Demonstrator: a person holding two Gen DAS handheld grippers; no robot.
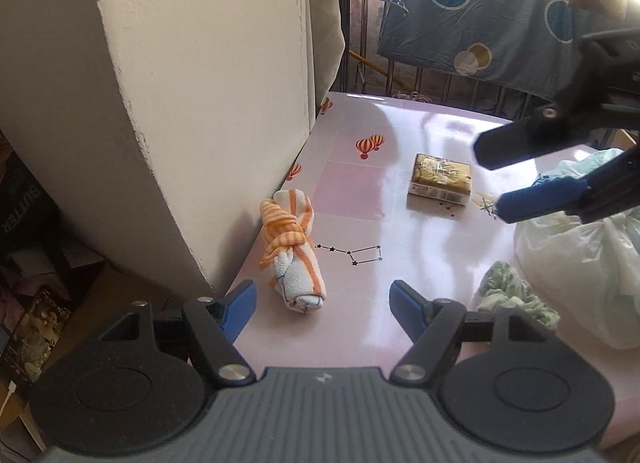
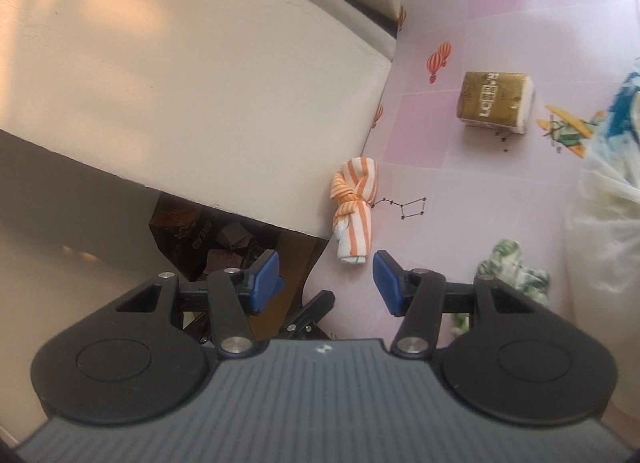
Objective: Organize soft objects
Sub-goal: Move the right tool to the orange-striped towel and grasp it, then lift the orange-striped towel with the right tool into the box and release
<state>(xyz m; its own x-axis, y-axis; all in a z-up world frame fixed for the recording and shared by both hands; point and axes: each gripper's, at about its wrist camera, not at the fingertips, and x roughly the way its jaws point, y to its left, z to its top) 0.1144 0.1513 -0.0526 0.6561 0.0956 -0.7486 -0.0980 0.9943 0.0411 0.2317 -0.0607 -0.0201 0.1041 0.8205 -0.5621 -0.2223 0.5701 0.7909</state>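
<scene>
Cream wall (image 1: 192,103) far left, w/ dark boxes (image 1: 28,231) below it. Left gripper (image 1: 322,305) jaws apart, nothing btwn them, over the pink tabletop (image 1: 360,191). Orange-striped knotted towel (image 1: 292,251) lies just ahead of its left finger, close to the wall. Gold tissue pack (image 1: 440,179) further ahead, right of centre. Crumpled green-print cloth (image 1: 516,295) beside the gripper's right finger, touching a white plastic bag (image 1: 580,259) on the right. Right gripper (image 2: 326,283) jaws apart, empty; the towel is just ahead of it, green cloth to its right.
</scene>
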